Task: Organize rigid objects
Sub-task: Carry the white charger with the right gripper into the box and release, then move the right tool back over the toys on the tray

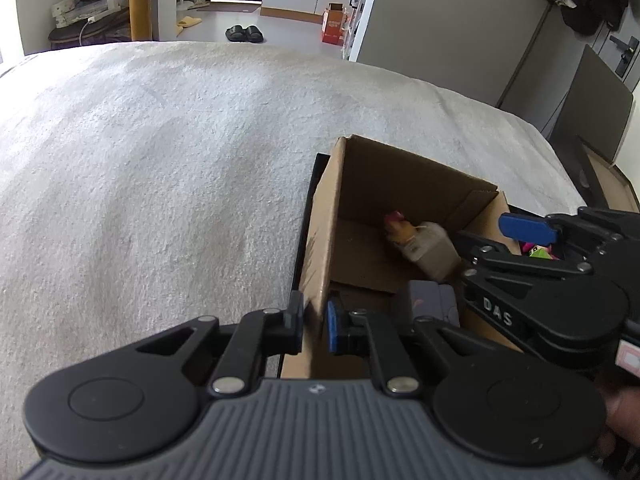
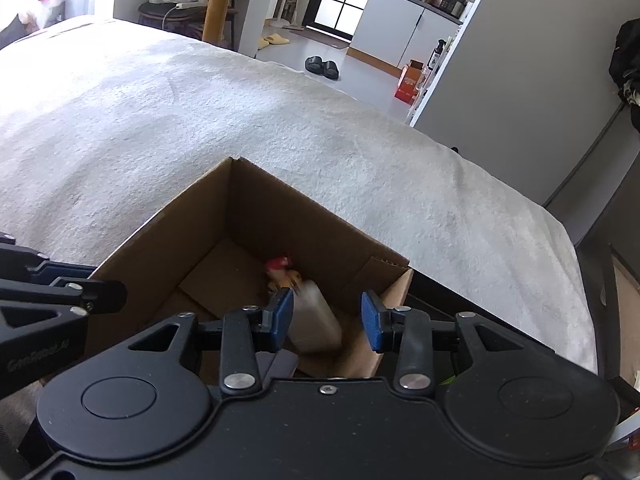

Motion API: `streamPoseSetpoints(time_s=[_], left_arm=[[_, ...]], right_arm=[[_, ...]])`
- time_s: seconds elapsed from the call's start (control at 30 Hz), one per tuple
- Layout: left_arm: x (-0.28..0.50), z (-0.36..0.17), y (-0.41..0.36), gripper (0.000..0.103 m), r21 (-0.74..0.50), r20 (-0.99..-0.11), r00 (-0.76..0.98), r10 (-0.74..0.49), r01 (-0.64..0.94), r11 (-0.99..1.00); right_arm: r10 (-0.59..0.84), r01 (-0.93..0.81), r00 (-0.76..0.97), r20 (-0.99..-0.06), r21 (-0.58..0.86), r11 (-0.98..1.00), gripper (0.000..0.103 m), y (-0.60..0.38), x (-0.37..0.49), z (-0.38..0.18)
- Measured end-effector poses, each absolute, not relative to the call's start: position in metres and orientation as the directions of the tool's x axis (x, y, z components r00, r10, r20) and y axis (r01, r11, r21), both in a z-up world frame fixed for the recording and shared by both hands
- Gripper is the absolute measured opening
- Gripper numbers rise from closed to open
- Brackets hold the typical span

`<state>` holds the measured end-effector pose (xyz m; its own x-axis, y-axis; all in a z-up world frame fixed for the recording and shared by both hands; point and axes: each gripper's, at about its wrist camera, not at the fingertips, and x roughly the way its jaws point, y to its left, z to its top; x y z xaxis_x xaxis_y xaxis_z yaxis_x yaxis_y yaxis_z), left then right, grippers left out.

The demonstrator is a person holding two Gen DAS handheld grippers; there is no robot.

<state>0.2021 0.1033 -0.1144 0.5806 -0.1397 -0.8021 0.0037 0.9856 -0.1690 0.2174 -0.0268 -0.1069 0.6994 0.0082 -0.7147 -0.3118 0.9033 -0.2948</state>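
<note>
An open cardboard box (image 1: 380,184) (image 2: 240,208) stands on the pale blanket, resting on a flat black tray (image 1: 307,216). Inside lies a beige bottle (image 1: 434,254) (image 2: 316,320) with a pink-red top, slightly blurred, beside a flat grey-purple item (image 1: 436,300). My left gripper (image 1: 314,322) is shut on the box's near left wall, one pad on each side of the cardboard. My right gripper (image 2: 328,322) (image 1: 482,232) hangs over the right part of the box, pads apart. The bottle lies below the gap, untouched by the pads.
The textured blanket (image 1: 160,160) (image 2: 280,120) spreads far to the left and behind the box. Something pink and green (image 1: 540,252) shows past the box's right wall. Beyond the bed lie black slippers (image 2: 322,67), a red carton (image 2: 408,82) and grey cabinets.
</note>
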Motion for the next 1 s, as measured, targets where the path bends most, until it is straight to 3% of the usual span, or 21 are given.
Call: streamPoseSetpoints(time_s=[0.43, 1.0], left_arm=[[0.191, -0.097, 0.079, 0.016, -0.057, -0.805, 0.591, -0.05, 0.008, 0.998], [0.18, -0.068, 0.033, 0.057, 0.065, -0.786, 0.618, 0.03, 0.034, 0.997]], right_arm=[[0.022, -0.272, 0.72, -0.694, -0.252, 0.929, 0.045, -0.057, 0.194, -0.092], [0.036, -0.178, 0.744, -0.667, -0.147, 0.973, 0.063, -0.118, 0.173, -0.08]])
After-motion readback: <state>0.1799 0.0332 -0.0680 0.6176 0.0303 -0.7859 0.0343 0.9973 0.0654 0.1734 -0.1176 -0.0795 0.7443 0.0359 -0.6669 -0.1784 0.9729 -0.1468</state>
